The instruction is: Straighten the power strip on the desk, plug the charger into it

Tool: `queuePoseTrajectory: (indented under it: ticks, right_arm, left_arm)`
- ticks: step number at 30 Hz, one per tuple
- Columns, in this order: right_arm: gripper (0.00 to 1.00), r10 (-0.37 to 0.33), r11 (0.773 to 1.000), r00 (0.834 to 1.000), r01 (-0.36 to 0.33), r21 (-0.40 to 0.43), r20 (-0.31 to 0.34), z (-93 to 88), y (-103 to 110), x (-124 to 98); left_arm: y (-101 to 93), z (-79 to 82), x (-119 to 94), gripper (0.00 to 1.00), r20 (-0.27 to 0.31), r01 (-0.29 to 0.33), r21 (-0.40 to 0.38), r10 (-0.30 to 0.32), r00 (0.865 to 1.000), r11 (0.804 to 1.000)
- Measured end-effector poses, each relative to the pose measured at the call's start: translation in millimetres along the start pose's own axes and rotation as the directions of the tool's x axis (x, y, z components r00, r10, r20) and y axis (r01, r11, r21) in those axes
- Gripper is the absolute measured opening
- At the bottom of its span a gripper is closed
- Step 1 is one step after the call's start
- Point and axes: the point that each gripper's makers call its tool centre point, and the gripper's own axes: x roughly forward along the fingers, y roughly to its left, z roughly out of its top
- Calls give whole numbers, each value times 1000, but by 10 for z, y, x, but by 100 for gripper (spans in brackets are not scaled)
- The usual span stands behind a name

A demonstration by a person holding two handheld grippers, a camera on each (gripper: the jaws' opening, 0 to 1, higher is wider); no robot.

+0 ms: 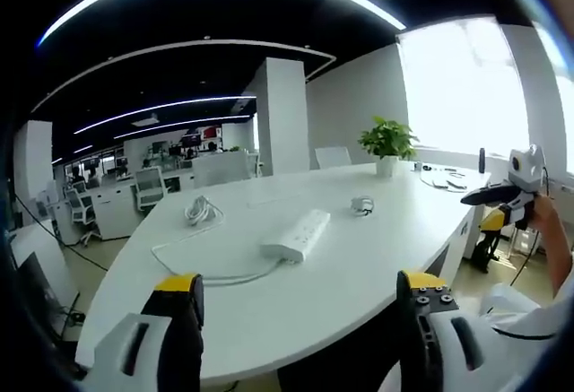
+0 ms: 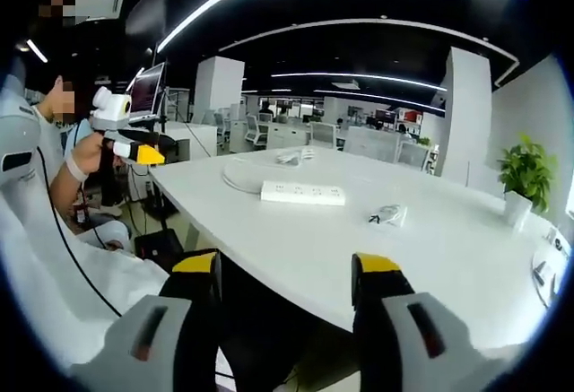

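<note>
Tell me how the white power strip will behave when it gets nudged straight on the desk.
The power strip looks rigid and flat, so it should probably slide and pivot rather than tip. Its trailing cable looks floppy and may drag or tug it back. The smooth white desk likely offers little grip.

A potted green plant [image 1: 387,143] in a white pot stands toward the far side of the white desk [image 1: 359,266], near the bright window [image 1: 462,87]. White office chairs [image 1: 148,186] sit at desks deeper in the room, beside a broad white pillar [image 1: 285,116]. A monitor [image 2: 148,89] stands on a side table, and curved light strips [image 2: 359,24] run along the dark ceiling.
</note>
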Motion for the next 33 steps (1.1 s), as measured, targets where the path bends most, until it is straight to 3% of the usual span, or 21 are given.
queuePoseTrajectory:
  ticks: [3,4,8,11,15,19,27,33]
  right_arm:
    - [87,-22,1000,999,21,22,40,70,-15,43]
    - [89,-15,1000,999,14,18,52,90,9,58]
    - [87,33,998,995,-38,41,95,163,121,112]
    - [74,56,998,994,-59,28,95,172,146,133]
    - [78,38,998,996,-41,40,84,159,102,144]
    - [76,38,999,998,-40,35,56,185,45,173]
    - [75,-5,1000,998,4,10,55,323,-126,263]
    - [74,2,1000,1000,-2,17,23,287,-159,415]
  left_arm:
    - [-49,-35,21,96,-11,28,4,-28,1000,1000]
    - [-46,-46,29,96,-16,29,2,-29,999,1000]
    - [-5,-60,14,96,-25,21,3,-21,999,1000]
    - [21,13,-34,96,0,14,0,-14,1000,1000]
    - [14,34,-44,96,-9,4,-1,-4,1000,1000]
    - [-15,112,-40,96,-1,5,22,-5,1000,1000]
    - [62,138,24,96,-2,5,17,-5,1000,1000]
    - [150,108,51,96,-21,-7,22,8,1000,1000]
